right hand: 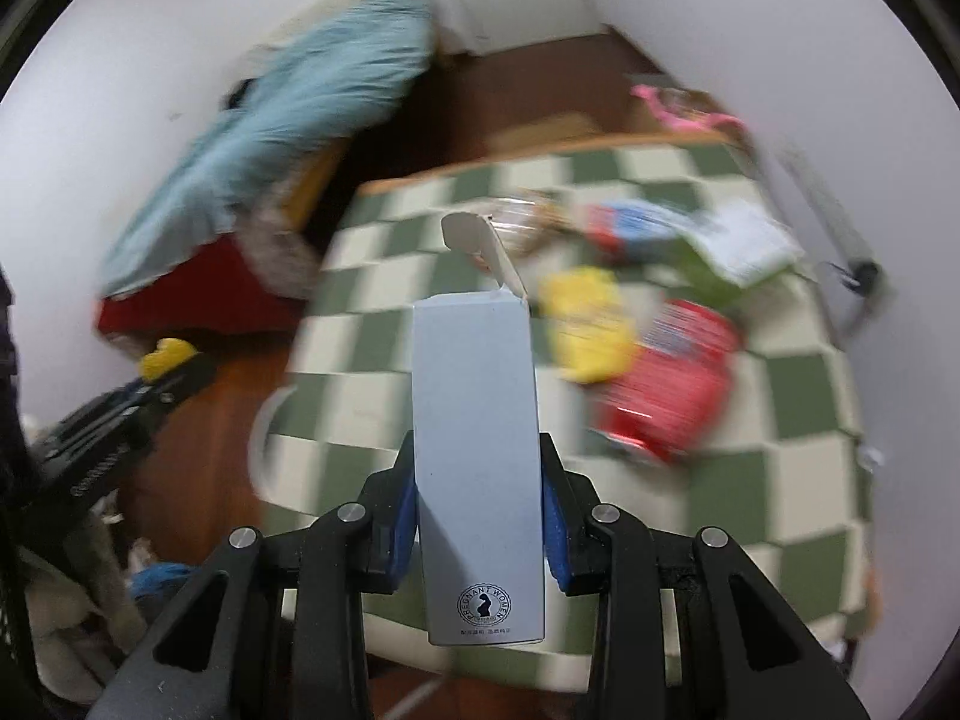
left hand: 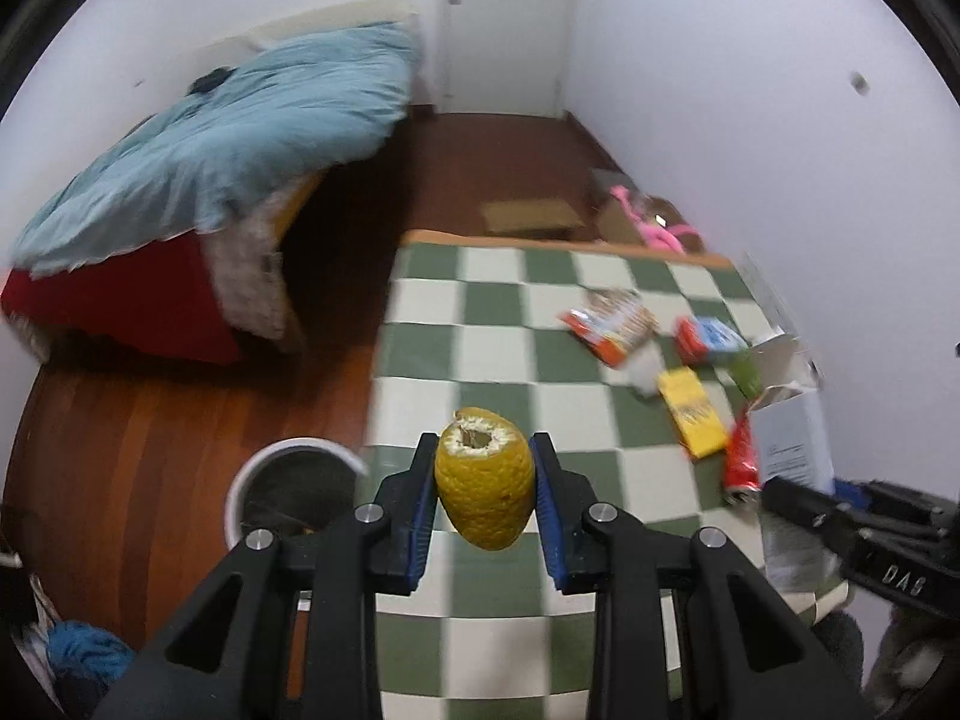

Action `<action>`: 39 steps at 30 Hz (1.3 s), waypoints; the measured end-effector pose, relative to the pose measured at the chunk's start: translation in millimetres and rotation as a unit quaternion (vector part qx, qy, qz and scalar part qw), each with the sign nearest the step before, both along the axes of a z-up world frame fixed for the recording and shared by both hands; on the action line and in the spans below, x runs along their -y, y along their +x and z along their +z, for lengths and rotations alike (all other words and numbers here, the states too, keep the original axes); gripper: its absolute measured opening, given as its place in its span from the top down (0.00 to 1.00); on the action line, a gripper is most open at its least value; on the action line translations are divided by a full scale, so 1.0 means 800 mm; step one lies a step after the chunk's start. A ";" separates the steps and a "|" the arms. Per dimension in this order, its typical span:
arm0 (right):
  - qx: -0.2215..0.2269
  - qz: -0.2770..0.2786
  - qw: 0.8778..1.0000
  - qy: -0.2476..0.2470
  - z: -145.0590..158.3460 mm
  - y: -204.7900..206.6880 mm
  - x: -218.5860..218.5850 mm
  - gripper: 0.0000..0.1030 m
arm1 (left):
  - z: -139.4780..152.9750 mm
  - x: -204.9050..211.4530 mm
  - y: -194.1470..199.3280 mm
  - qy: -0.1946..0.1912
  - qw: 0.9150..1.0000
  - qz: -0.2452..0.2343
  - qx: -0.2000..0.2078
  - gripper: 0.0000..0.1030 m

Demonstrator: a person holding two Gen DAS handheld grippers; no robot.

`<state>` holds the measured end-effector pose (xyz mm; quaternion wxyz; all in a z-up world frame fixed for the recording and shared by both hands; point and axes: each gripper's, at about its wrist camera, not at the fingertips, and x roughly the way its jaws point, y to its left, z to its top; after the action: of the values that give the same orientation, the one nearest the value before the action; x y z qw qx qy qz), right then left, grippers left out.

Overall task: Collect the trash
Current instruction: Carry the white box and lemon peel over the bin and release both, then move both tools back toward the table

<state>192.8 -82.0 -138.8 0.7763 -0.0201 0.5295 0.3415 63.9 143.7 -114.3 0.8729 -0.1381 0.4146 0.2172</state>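
Observation:
My left gripper [left hand: 485, 468] is shut on a yellow lemon peel [left hand: 485, 483], held over the near left edge of the green-and-white checkered table [left hand: 492, 312]. A white bin [left hand: 288, 480] stands on the floor just left of it. My right gripper [right hand: 478, 480] is shut on a tall pale blue carton [right hand: 478, 450] with its top flap open, held above the table [right hand: 384, 348]. On the table lie a red can [right hand: 666, 384], a yellow packet [right hand: 591, 324], a red-and-blue packet [right hand: 630, 222] and a white paper [right hand: 744, 234]. The left gripper with the peel shows at the left of the right wrist view [right hand: 171, 360].
A bed with a light blue duvet [left hand: 228, 144] and red base stands left across the wooden floor [left hand: 120, 420]. Cardboard boxes [left hand: 528, 216] and pink items [left hand: 660, 234] sit beyond the table. White walls close the right side. Cloth clutter [left hand: 84, 654] lies at lower left.

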 end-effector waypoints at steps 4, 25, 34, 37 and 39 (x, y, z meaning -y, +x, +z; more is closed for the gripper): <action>-0.016 0.057 0.998 0.029 0.005 -0.023 -0.095 0.65 | -0.003 -0.079 -0.044 -0.030 0.998 0.057 0.005 0.75; -0.119 0.201 0.965 -0.121 -0.226 -0.081 -0.468 0.63 | -0.182 -0.320 -0.120 -0.187 0.961 0.196 -0.053 0.06; -0.113 0.222 0.957 -0.151 -0.249 -0.085 -0.510 0.11 | -0.187 -0.323 -0.161 -0.091 0.952 0.274 -0.102 0.00; -0.090 0.227 0.954 -0.176 -0.245 -0.093 -0.510 0.07 | -0.186 -0.313 -0.168 -0.073 0.950 0.281 -0.113 0.00; -0.077 0.224 0.952 -0.192 -0.242 -0.098 -0.505 0.04 | -0.185 -0.304 -0.170 -0.065 0.950 0.281 -0.121 0.00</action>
<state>114.4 321.7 -332.5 0.6183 -0.2606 0.6249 0.3990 -71.9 387.2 -262.7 0.7088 -0.2785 0.4744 0.4416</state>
